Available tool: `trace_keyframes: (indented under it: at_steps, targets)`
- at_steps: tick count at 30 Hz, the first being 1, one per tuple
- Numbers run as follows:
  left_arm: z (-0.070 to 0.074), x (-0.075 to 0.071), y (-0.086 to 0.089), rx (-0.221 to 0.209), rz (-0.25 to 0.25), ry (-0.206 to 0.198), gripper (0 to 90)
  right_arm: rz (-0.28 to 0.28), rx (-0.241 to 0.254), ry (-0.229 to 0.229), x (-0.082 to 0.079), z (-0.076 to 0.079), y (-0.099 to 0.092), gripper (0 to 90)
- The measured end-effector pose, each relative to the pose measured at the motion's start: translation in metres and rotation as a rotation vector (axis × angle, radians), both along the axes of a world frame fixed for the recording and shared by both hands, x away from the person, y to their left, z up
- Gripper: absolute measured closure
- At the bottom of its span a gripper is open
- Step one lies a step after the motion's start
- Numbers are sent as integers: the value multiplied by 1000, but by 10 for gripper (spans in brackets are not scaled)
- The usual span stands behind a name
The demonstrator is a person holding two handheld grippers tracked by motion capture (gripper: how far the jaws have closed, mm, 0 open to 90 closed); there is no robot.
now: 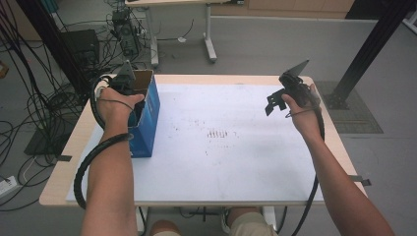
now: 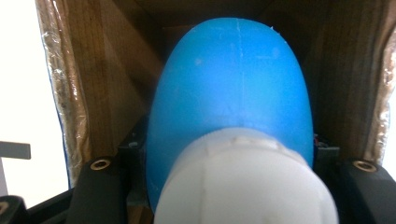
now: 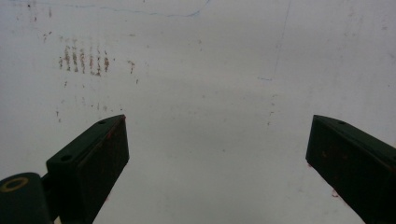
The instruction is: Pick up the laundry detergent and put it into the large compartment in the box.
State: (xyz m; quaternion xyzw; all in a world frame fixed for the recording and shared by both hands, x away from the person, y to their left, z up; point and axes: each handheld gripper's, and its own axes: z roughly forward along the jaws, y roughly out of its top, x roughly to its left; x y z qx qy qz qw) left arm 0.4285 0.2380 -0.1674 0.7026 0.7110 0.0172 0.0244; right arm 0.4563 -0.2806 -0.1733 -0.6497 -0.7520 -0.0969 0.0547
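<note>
A blue cardboard box [image 1: 147, 123] stands open-topped at the table's left edge. My left gripper [image 1: 125, 81] points down into its mouth. In the left gripper view a rounded blue object [image 2: 229, 93] with a white end [image 2: 243, 186] sits between my left gripper's [image 2: 232, 177] jaws, which press on its sides, with the white end nearest the camera. The box's brown inner walls [image 2: 107, 84] surround it. My right gripper [image 1: 275, 101] hangs above the table's right side. In its own view the right gripper [image 3: 217, 154] is open over bare white tabletop [image 3: 210, 70].
The white table top [image 1: 231, 162] carries faint brown scuff marks [image 1: 216, 133] near its middle, also seen as marks [image 3: 84, 58] under the right gripper. Cables [image 1: 34, 108] and equipment crowd the floor at the left. A black post [image 1: 373, 44] stands at the far right.
</note>
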Motion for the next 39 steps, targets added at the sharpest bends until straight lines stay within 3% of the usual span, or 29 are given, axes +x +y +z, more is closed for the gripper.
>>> trace_keyframes:
  at_steps: [39]
  targets:
    - [-1,-1,1,-1,-3,-4,372,4,0,3,1,-2,1,60]
